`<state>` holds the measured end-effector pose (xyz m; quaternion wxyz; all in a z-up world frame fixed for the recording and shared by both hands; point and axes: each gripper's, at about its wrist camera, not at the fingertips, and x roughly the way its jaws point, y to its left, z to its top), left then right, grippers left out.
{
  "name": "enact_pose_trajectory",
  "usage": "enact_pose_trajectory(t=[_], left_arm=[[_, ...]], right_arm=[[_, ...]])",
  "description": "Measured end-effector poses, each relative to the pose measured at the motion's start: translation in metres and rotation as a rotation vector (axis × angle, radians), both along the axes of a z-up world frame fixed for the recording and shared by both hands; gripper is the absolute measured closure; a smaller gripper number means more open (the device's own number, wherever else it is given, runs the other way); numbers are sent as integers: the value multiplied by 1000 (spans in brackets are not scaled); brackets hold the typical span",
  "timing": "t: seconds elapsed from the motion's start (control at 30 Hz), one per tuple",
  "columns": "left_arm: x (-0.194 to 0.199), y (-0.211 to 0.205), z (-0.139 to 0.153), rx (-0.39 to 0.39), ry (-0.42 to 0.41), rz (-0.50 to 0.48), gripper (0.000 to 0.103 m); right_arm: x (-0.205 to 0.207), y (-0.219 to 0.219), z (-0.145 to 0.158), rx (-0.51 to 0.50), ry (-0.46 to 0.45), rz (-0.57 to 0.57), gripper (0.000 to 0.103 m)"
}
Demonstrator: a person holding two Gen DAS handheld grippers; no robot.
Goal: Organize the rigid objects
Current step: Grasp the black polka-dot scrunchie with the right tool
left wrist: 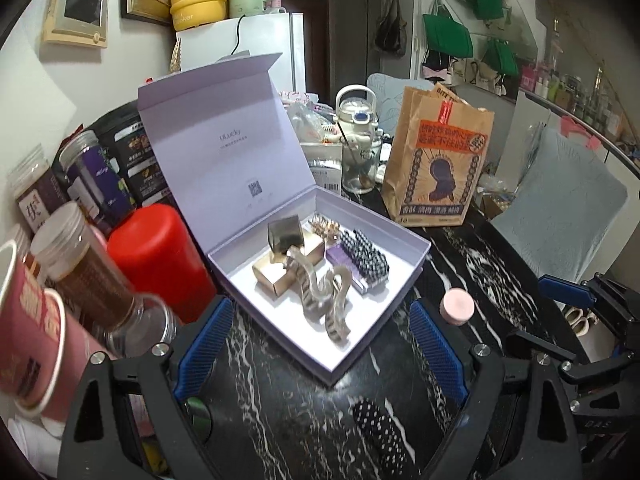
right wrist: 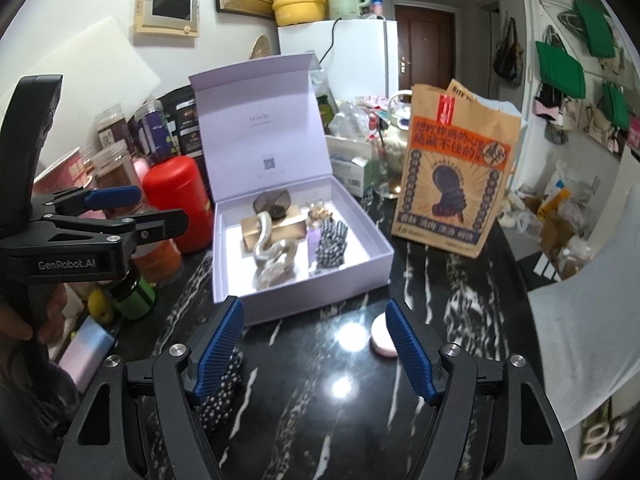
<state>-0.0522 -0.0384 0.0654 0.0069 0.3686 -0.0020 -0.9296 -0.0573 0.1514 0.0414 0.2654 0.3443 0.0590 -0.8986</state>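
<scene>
Both pairs of blue-padded fingers stand spread wide and empty: the left gripper [left wrist: 320, 344] and the right gripper [right wrist: 316, 350] hover over the black white-veined marble table [right wrist: 312, 400]. Ahead sits an open lilac cardboard box [left wrist: 394, 236], its lid upright, holding a translucent striped hair claw [left wrist: 324, 300], gold rectangular clips [left wrist: 276, 276] and a black-and-white checked clip [left wrist: 370, 256]. Outside it lie a dotted black clip [left wrist: 378, 436] and a round pink case [left wrist: 456, 306], near a printed brown paper bag [right wrist: 452, 184].
</scene>
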Motion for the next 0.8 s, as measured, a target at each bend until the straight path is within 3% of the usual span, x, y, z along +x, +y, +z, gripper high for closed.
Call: enact_pose_trajectory(t=[0.53,0.8], left_arm=[[31,-7,-47,1,-92,16,12],[39,-16,-69,64,-134,11,12]], right_arm=[[26,-18,-51,62,-71,54,29],[32,-26,-74,53,-136,87,29]])
